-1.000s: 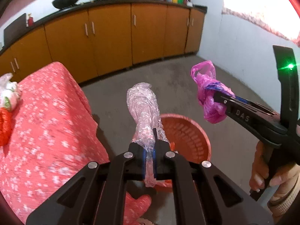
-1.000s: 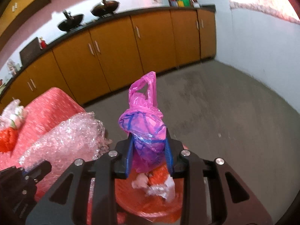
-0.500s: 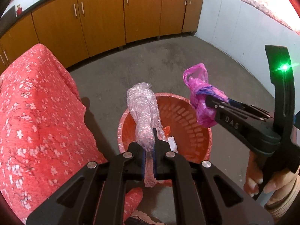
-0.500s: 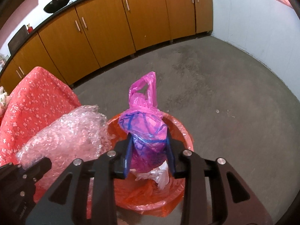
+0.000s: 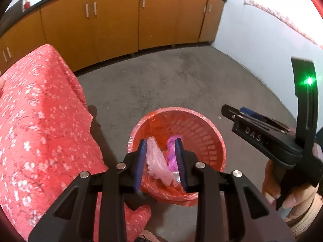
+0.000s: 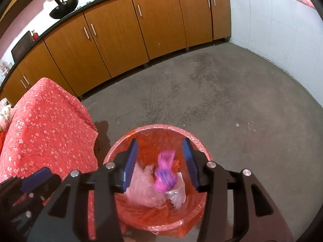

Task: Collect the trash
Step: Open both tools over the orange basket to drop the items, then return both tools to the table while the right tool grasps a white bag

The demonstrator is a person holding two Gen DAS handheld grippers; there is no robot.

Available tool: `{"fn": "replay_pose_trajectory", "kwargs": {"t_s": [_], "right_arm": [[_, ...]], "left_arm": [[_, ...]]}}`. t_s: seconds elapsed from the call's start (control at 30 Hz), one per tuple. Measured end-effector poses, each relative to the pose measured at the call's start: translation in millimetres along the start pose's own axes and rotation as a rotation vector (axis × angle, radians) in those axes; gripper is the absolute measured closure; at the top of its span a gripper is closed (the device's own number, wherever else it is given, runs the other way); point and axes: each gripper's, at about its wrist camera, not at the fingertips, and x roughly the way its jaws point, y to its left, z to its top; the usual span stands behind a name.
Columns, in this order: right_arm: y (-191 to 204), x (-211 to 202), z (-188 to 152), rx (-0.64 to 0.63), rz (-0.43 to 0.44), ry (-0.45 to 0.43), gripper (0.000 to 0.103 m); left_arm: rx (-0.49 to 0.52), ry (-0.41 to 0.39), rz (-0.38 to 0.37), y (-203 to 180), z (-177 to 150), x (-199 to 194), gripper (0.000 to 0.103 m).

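The left gripper (image 5: 161, 162) hangs over the red basket (image 5: 203, 125), its jaws just sprung apart and holding nothing; the bubble wrap (image 5: 158, 164) lies loose below them inside the basket. The right gripper (image 6: 161, 162) is above the same basket (image 6: 193, 137), jaws also just widened and empty, the pink bag (image 6: 164, 174) lying in the basket beside the bubble wrap (image 6: 141, 187) and other scraps. Left of the basket stands the bench under a red flowered cloth (image 6: 48, 125). Beyond, grey concrete floor (image 6: 212, 92) runs to orange cabinets (image 6: 121, 32)
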Motion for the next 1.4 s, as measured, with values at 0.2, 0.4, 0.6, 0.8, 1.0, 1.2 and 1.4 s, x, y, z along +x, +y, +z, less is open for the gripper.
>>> {"fn": "replay_pose_trajectory", "kwargs": {"t_s": [0.2, 0.4, 0.6, 0.8, 1.0, 1.2, 1.4], "right_arm": [[14.4, -18.2, 5.2, -0.026, 0.007, -0.033, 0.054], [66.8, -44.5, 18.3, -0.115, 0.068, -0.078, 0.054], [154.6, -77.7, 31.2, -0.228, 0.207, -0.12, 0.054], [259.7, -107.1, 27.7, -0.338, 0.392, -0.132, 0.054], [361.0, -116.4, 5.2, -0.458, 0.505, -0.129, 0.054], [424.5, -100.4, -7.9, -0.519, 0.515, -0.123, 0.054], [458.3, -85.1, -11.7, -0.581, 0.472, -0.133, 0.054]], "left_arm": [[-0.053, -0.064, 0.004, 20.1, -2.7, -35.6, 0.073], [-0.134, -0.141, 0.023, 66.3, -7.8, -84.3, 0.073], [-0.18, -0.249, 0.121, 125.9, -21.1, -145.5, 0.072], [-0.236, -0.365, 0.33, 205.6, -41.8, -205.3, 0.065], [-0.369, -0.394, 0.514, 292.6, -61.6, -237.0, 0.06], [-0.45, -0.405, 0.59, 339.6, -76.7, -241.3, 0.049], [-0.473, -0.41, 0.587, 364.0, -79.3, -235.2, 0.043]]}}
